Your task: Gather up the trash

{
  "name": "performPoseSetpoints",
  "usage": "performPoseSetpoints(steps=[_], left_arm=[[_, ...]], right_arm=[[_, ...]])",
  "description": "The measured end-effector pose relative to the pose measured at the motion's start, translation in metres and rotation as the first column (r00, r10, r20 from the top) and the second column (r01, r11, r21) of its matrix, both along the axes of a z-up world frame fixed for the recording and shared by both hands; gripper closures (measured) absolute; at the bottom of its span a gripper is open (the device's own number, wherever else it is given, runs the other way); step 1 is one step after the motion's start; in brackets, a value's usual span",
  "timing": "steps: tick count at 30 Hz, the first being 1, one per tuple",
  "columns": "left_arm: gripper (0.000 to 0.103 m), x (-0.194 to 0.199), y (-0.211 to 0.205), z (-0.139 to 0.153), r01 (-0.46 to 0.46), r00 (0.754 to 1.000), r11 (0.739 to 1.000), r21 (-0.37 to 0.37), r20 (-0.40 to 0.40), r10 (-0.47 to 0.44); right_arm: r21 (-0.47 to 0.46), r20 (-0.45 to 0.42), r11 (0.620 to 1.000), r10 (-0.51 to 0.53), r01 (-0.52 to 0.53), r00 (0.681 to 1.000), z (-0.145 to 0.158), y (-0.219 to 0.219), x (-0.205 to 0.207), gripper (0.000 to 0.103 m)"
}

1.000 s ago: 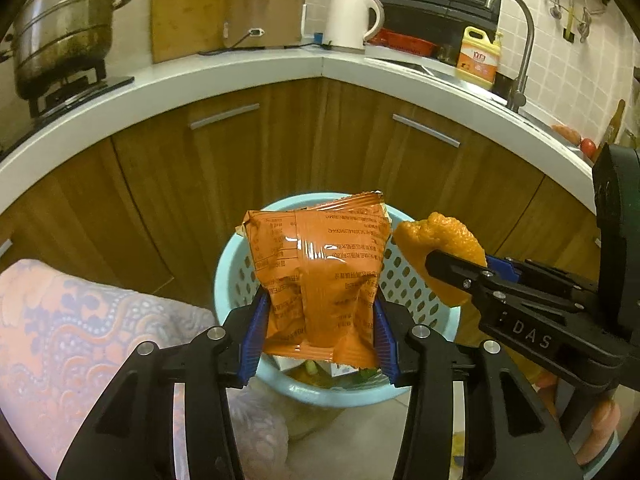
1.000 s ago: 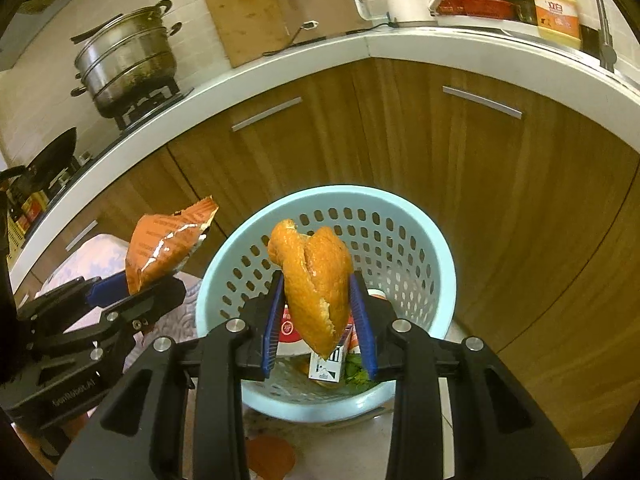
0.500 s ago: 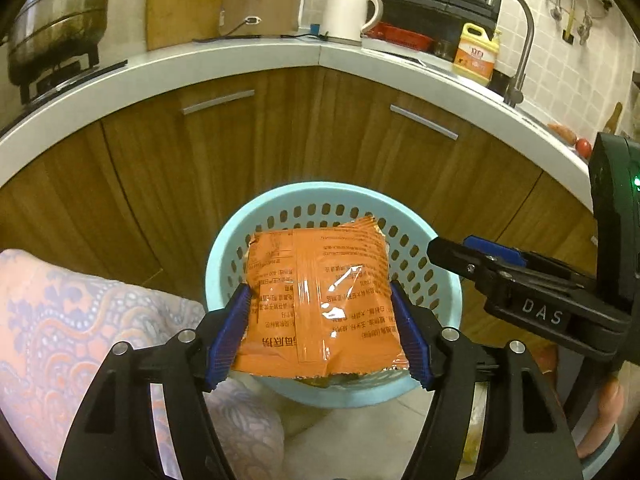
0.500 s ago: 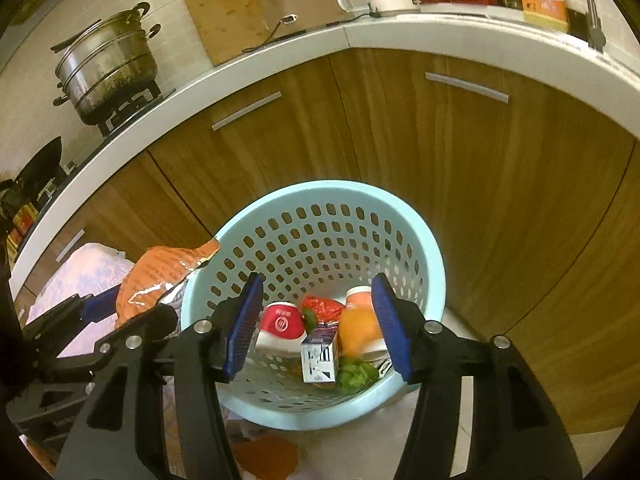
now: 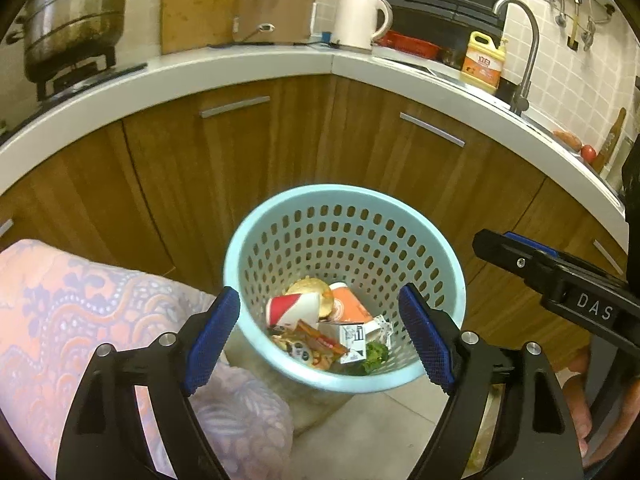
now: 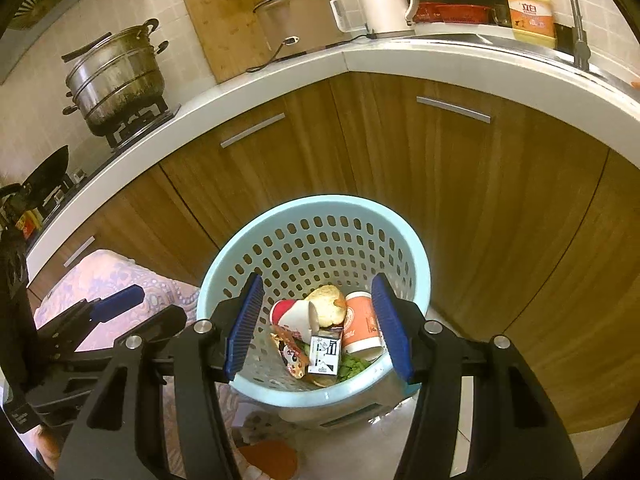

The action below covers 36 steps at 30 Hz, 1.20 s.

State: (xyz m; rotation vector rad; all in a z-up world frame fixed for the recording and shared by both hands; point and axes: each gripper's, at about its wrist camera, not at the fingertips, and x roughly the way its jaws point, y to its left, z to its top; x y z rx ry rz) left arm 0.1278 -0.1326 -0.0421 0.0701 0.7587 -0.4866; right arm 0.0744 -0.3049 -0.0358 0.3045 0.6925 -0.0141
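A light blue perforated basket (image 5: 344,192) stands on the floor against the corner cabinets. Inside it lie a red and white paper cup (image 5: 292,310), an orange cup (image 5: 348,308), a piece of bread (image 6: 330,306), a small carton (image 5: 352,334), an orange snack wrapper (image 5: 316,340) and some green leaves (image 5: 374,354). My left gripper (image 5: 318,296) hangs above the basket's near rim, its jaws opening with nothing between them. My right gripper (image 6: 317,280) is open and empty over the basket (image 6: 316,200). One of its fingers (image 5: 520,256) shows at the right of the left wrist view.
Brown wooden cabinets (image 5: 280,152) and a white countertop (image 5: 240,68) curve behind the basket. On the countertop are a steamer pot (image 5: 72,40), a kettle (image 5: 360,20) and a faucet (image 5: 524,40). Patterned pink cloth (image 5: 80,320) lies left of the basket. A hand (image 5: 580,420) holds the right gripper.
The orange wrapper left my left jaws and dropped into the basket, and those jaws spread wider. The bread piece fell from my right gripper, whose jaws opened.
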Motion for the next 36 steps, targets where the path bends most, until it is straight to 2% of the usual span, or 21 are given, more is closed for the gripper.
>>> performPoseSetpoints(steps=[7,10,16,19,25,27,31,36], left_arm=[[0.023,-0.028,0.028,0.023,-0.077,0.991,0.997,-0.014,0.104,0.078],[0.023,-0.045,0.044,0.037,-0.132,0.978,0.991,-0.022,0.157,0.133],[0.02,-0.091,0.082,0.054,-0.3,0.91,0.954,-0.026,0.29,0.295],[0.019,-0.104,0.093,0.054,-0.338,0.886,0.94,-0.045,0.322,0.334],[0.019,-0.105,0.093,0.047,-0.361,0.874,0.932,-0.001,0.347,0.339],[0.019,-0.109,0.093,0.047,-0.349,0.878,0.937,-0.014,0.344,0.333],[0.018,-0.115,0.091,0.05,-0.357,0.861,0.934,-0.001,0.387,0.329],[0.016,-0.119,0.092,0.052,-0.351,0.862,0.936,-0.012,0.387,0.328]], right_arm=[[-0.065,0.056,0.997,0.044,-0.04,0.997,0.023,0.029,-0.018,0.05],[-0.082,0.095,0.995,0.06,-0.052,0.994,0.037,0.042,-0.031,0.044],[-0.116,0.177,0.993,0.058,-0.037,0.983,0.049,0.073,-0.065,0.03],[-0.132,0.176,0.991,0.05,-0.026,0.983,0.044,0.086,-0.071,0.029],[-0.149,0.188,0.989,0.028,0.001,0.982,0.042,0.098,-0.076,0.029],[-0.157,0.195,0.988,0.019,0.012,0.981,0.043,0.101,-0.077,0.029],[-0.183,0.222,0.983,0.014,0.028,0.975,0.046,0.105,-0.084,0.029],[-0.237,0.265,0.969,-0.009,0.074,0.964,0.052,0.103,-0.091,0.029]])
